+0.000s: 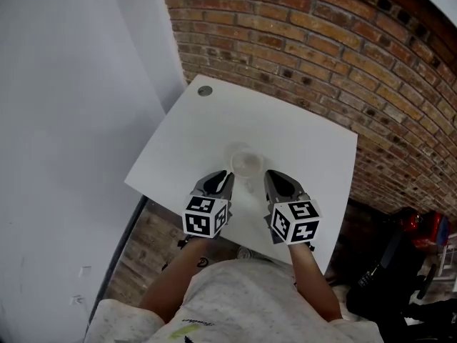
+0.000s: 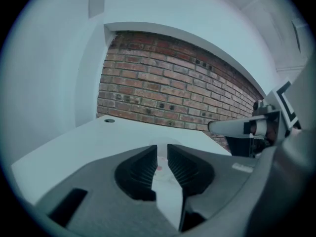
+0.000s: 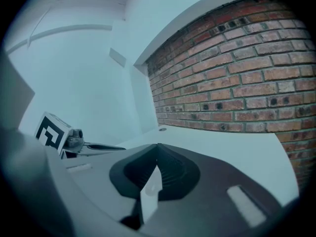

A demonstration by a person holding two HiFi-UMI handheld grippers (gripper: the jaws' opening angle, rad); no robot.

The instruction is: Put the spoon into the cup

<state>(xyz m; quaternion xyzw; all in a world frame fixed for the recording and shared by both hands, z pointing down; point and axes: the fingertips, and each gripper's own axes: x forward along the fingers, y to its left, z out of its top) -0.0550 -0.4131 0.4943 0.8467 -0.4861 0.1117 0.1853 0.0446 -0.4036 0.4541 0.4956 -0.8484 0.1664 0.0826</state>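
- Although both grippers hang over the near part of the worktop (image 1: 178,145), the task looks barely begun. The clear cup (image 1: 245,164) stands upright just beyond them, between the two, and nothing can be made out inside it.
- The spoon cannot be picked out in any view. A faint mark on the worktop just near of the cup may be it, but it is too dim to tell.
- The left gripper (image 1: 220,180) has its fingers (image 2: 140,172) a narrow slit apart and empty, with the cup showing through the slit.
- The right gripper (image 1: 280,183) has its fingers (image 3: 174,172) pressed together at the tips, with no visible hold on anything.
- By this reading, what is left is to grasp the spoon, lift it and lower it into the cup.
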